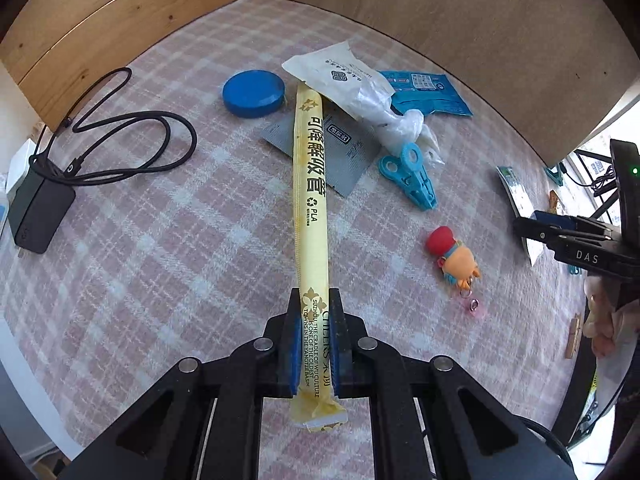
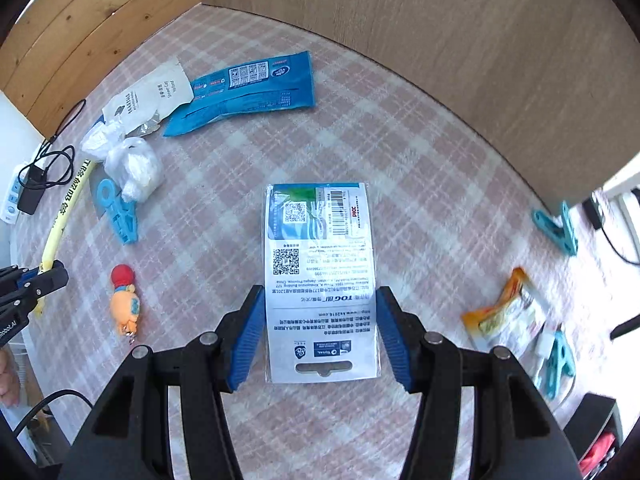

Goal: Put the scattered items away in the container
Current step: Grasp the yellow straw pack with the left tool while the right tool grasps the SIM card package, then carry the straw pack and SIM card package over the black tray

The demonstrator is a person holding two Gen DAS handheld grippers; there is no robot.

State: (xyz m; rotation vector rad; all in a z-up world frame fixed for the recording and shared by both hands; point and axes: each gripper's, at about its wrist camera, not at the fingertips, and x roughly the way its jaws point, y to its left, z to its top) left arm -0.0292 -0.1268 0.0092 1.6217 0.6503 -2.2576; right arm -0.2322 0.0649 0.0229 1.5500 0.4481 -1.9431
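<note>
My left gripper (image 1: pixel 315 300) is shut on a long yellow wrapped straw (image 1: pixel 311 184), which stretches away over the plaid cloth toward a white packet (image 1: pixel 340 76). My right gripper (image 2: pixel 320 300) is open, its blue pads on either side of a flat printed card packet (image 2: pixel 320 280) lying on the cloth. I cannot tell whether the pads touch it. The right gripper also shows at the right edge of the left wrist view (image 1: pixel 560 236). No container is in view.
On the cloth lie a blue lid (image 1: pixel 253 92), a blue pouch (image 2: pixel 244 92), a blue clothespin (image 1: pixel 412 176), a toy keychain (image 1: pixel 456 260), a grey sachet (image 1: pixel 344 152), a black charger with cable (image 1: pixel 40 208), a snack packet (image 2: pixel 504 316) and more blue clips (image 2: pixel 560 228). Wooden panels (image 2: pixel 440 40) stand behind.
</note>
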